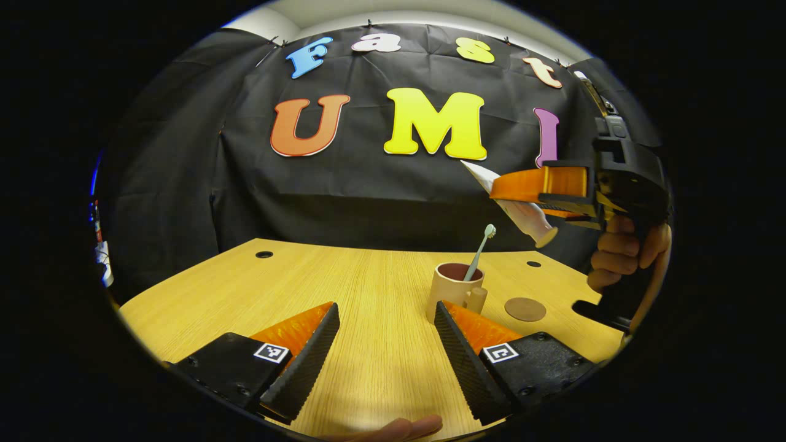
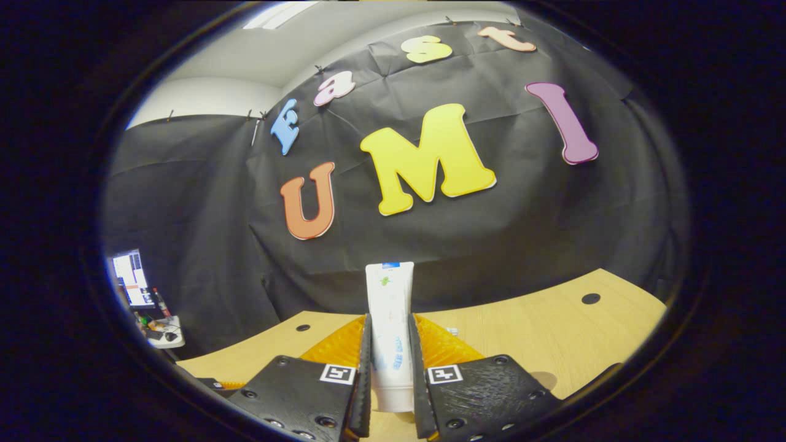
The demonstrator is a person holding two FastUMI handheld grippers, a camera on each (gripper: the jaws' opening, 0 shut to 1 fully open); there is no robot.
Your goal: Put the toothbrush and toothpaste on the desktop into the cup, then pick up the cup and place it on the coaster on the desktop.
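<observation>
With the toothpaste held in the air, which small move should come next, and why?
Probably carry the right hand-held gripper left and down until the toothpaste hangs over the cup: the tube is gripped up and to the right of it, and the toothbrush is already inside.

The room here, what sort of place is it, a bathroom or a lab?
Likely a recording booth, not a bathroom: black cloth wall, a wooden desk with cable holes, and a monitor off to the side.
</observation>
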